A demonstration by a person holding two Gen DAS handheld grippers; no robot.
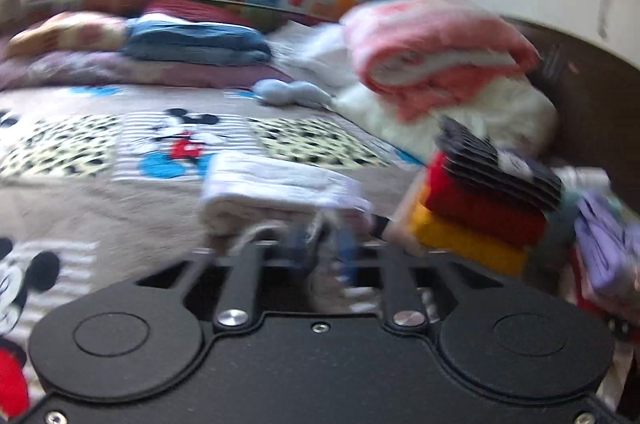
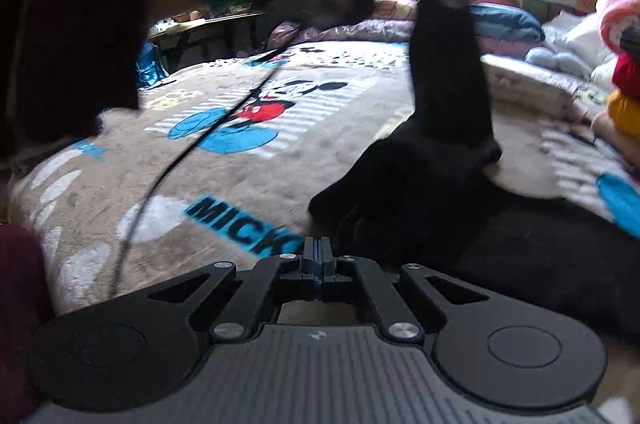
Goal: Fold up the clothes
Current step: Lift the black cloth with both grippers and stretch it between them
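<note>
A black garment [image 2: 460, 224] lies on the Mickey Mouse bedcover [image 2: 248, 159]. One long part of it [image 2: 444, 63] stands up toward a blurred dark shape at the top of the right wrist view. My right gripper [image 2: 317, 252] is shut, its tips at the garment's near left edge; no cloth shows between the pads. In the blurred left wrist view my left gripper [image 1: 318, 244] is open with nothing black between its fingers. It hangs above the bedcover [image 1: 100, 199], just short of a folded white cloth [image 1: 276, 187].
A stack of folded clothes, black, red and yellow [image 1: 488, 207], stands at the right beside a purple item [image 1: 608, 248]. Pink and white blankets [image 1: 432, 47], folded jeans [image 1: 196, 43] and a headboard [image 1: 592, 79] line the far side. A dark-sleeved arm [image 2: 76, 23] and a thin cable [image 2: 180, 159] are at the left.
</note>
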